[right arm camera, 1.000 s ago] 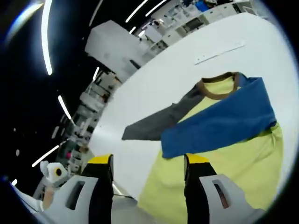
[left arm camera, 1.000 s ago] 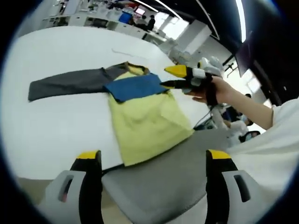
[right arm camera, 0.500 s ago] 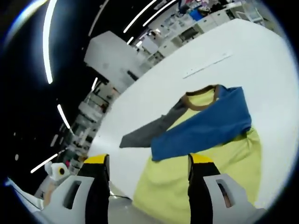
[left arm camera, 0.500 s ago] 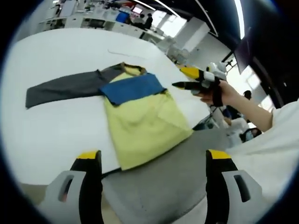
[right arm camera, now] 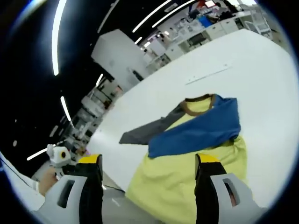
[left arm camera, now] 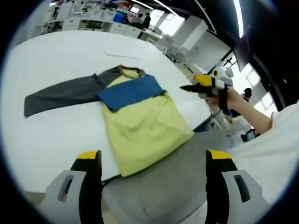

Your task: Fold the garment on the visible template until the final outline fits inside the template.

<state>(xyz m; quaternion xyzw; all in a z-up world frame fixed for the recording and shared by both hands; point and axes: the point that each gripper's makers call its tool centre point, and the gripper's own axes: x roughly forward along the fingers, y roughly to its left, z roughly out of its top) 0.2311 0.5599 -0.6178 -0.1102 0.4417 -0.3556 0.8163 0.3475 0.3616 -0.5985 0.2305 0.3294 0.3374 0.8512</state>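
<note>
A shirt (left arm camera: 140, 126) is seen lying flat ahead of both grippers; the left gripper (left arm camera: 152, 163) and right gripper (right arm camera: 145, 165) are held wide apart, empty.

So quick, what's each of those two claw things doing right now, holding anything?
Left gripper: open, holding nothing, hovering short of the shirt.
Right gripper: open, empty, also off the shirt.
</note>
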